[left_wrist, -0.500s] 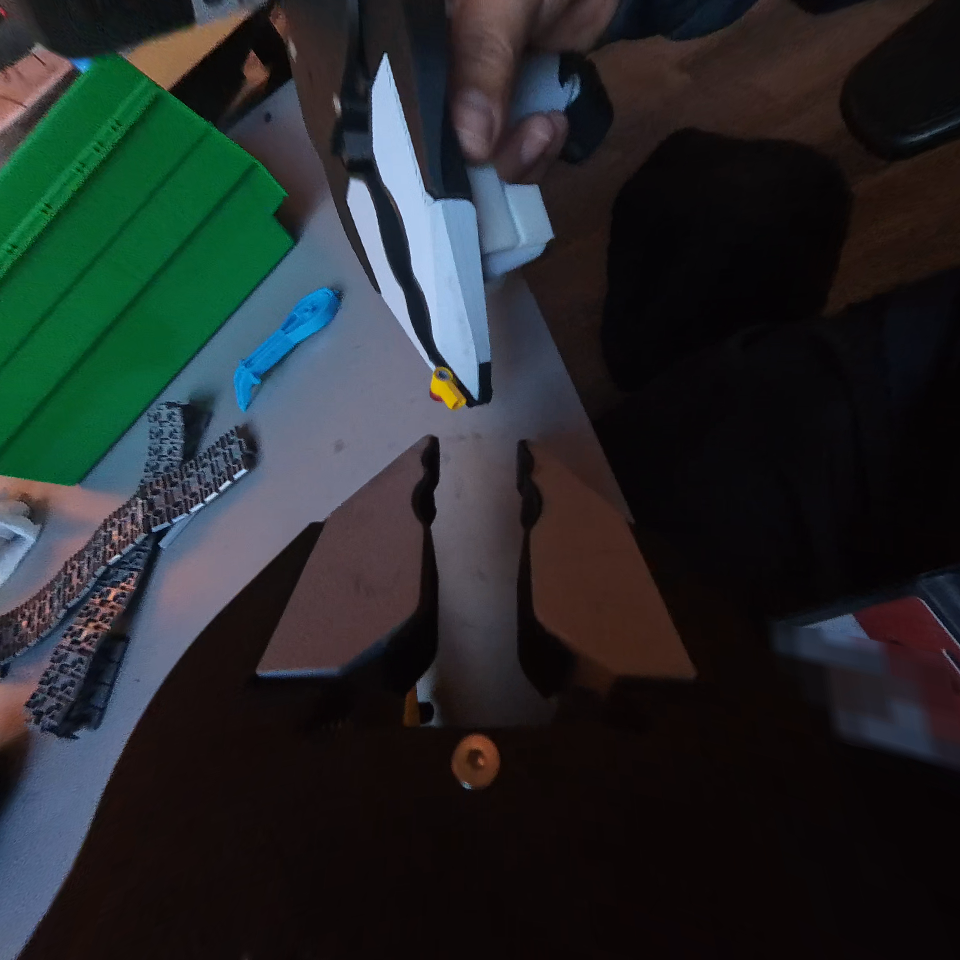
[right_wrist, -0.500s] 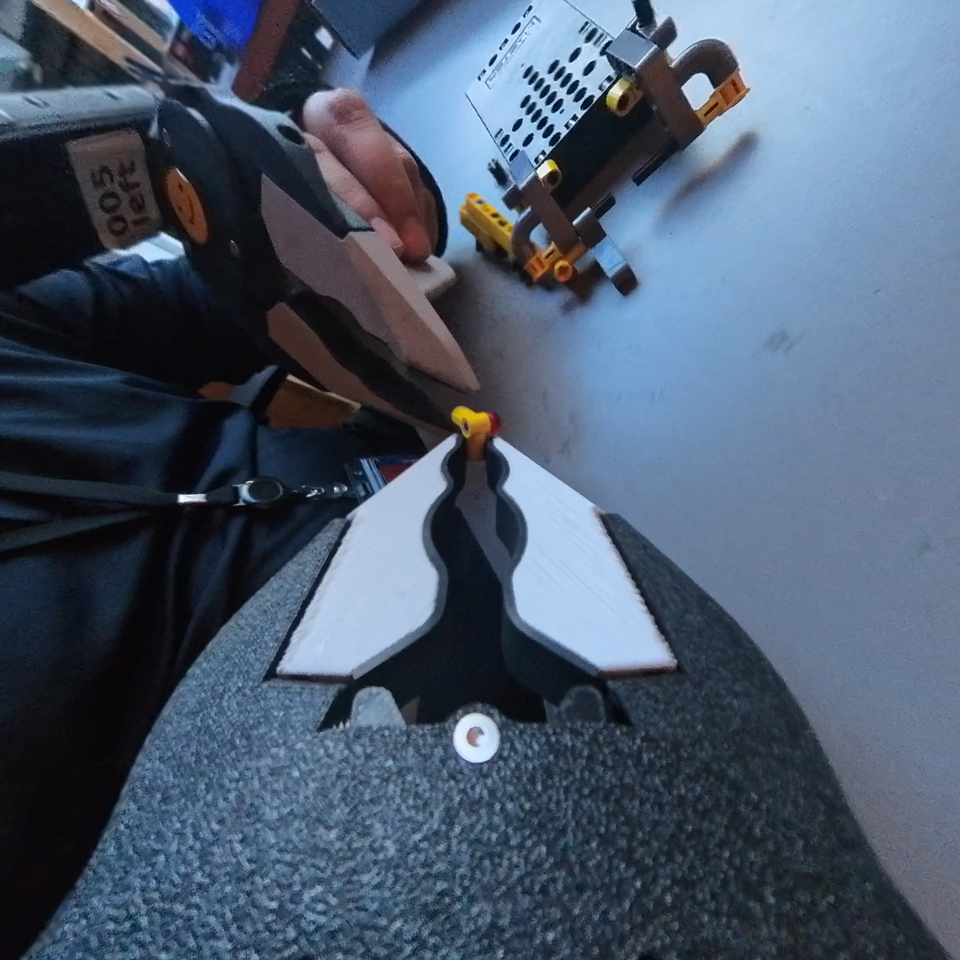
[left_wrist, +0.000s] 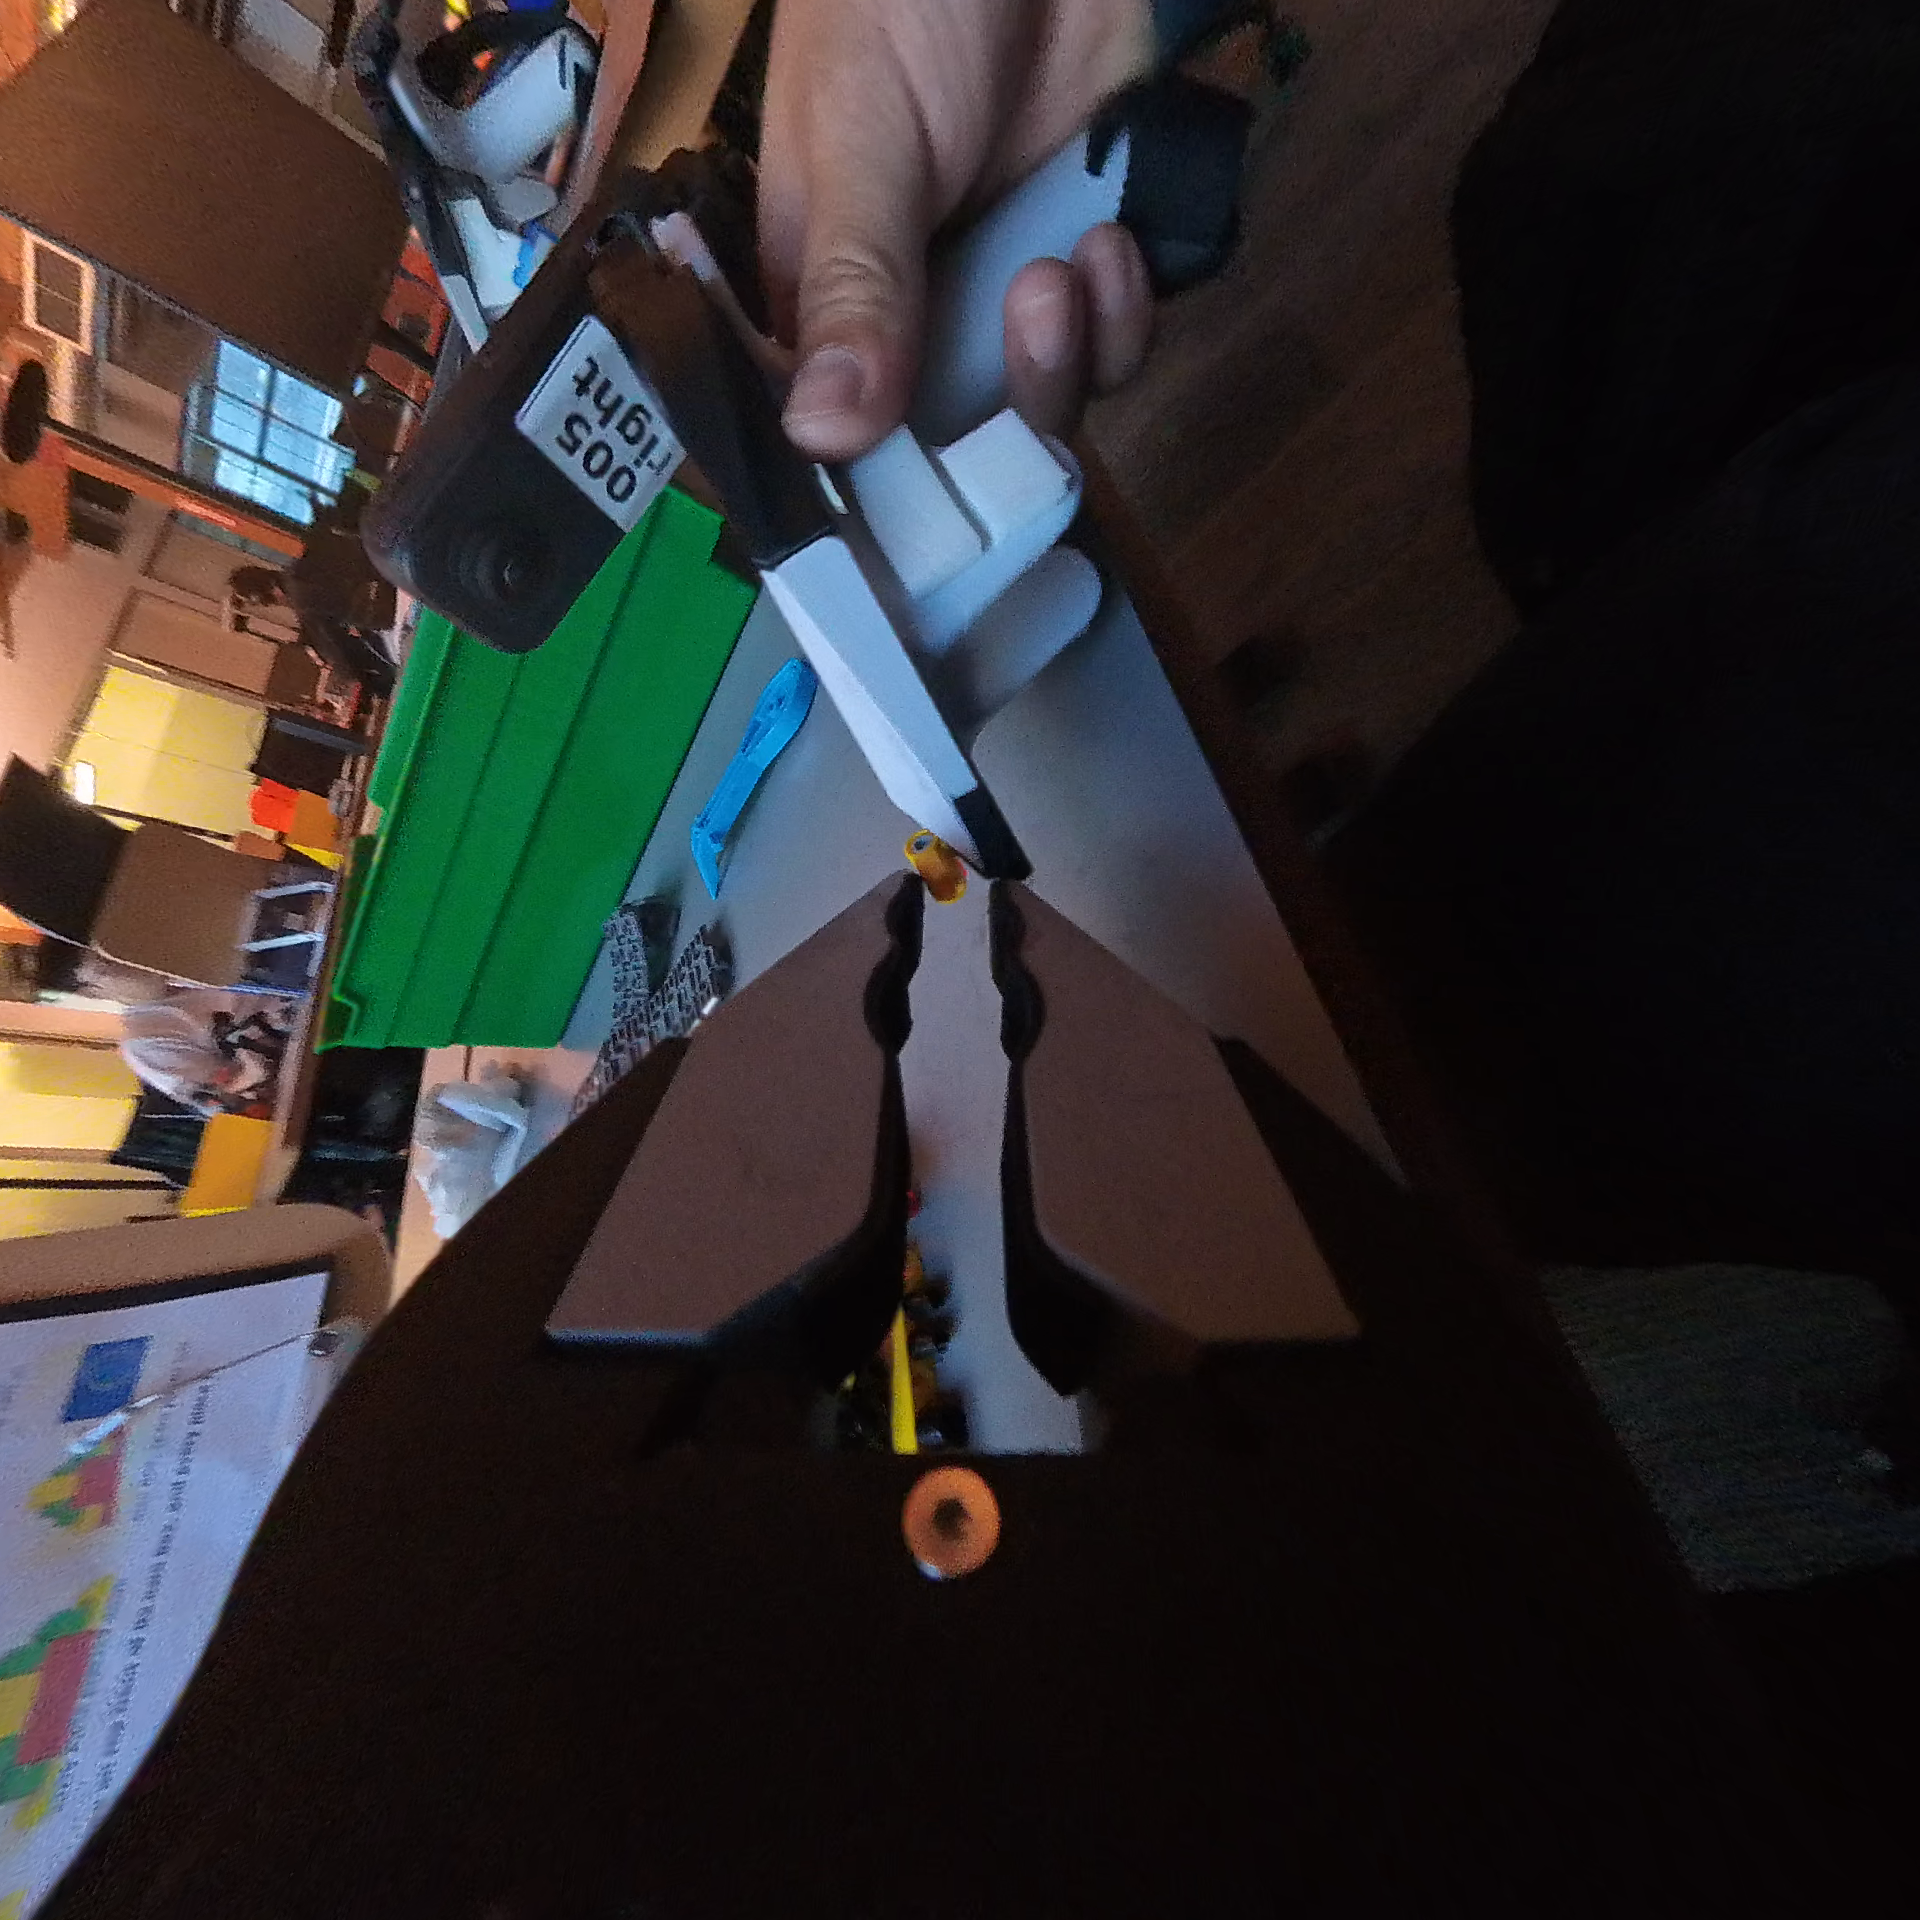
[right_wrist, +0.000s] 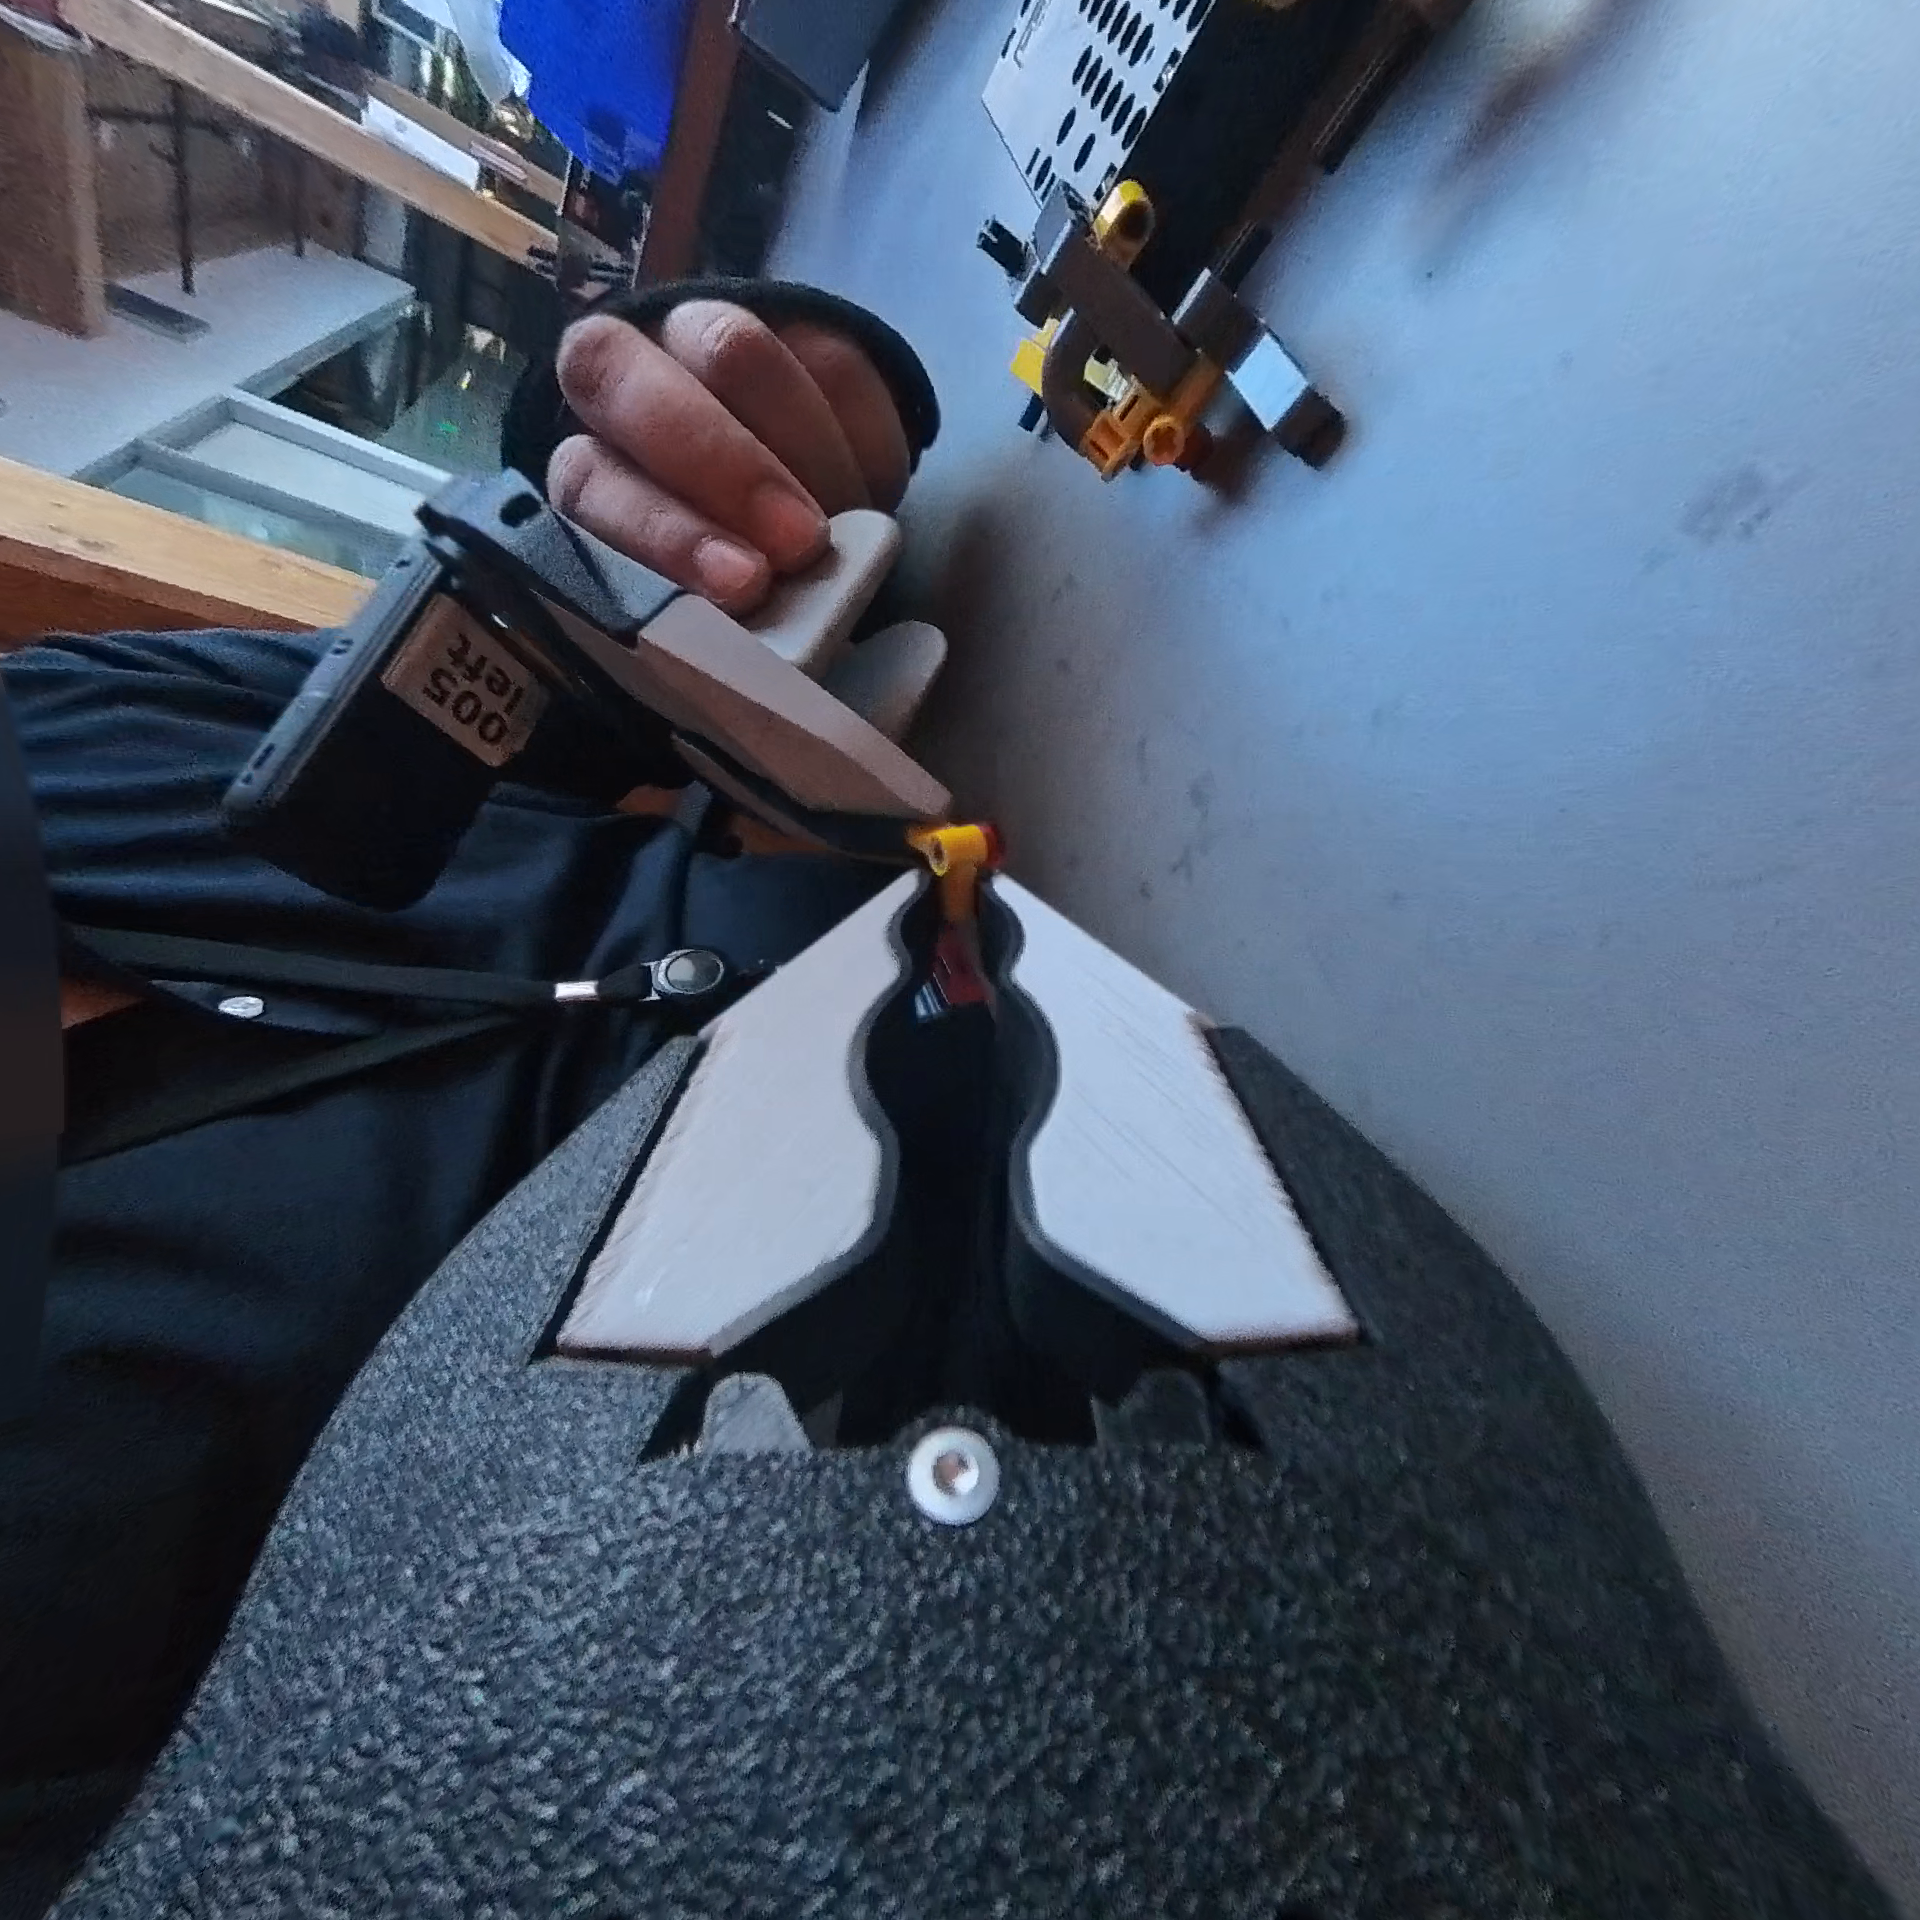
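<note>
Pinching a small yellow connector piece (right_wrist: 954, 854) at its fingertips, the right claw (right_wrist: 956, 883) is closed narrowly on it above the grey surface (right_wrist: 1558, 831). The left claw (left_wrist: 951, 904) stands slightly parted and empty, its tips just beside that piece, with a blue part (left_wrist: 750, 771) and a green bin (left_wrist: 520, 790) beyond to its left.

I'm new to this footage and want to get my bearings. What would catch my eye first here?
The small yellow connector piece pinched at the right gripper tips, with the left gripper open just short of it. Behind lie a green bin and a blue tool on the grey table.
</note>
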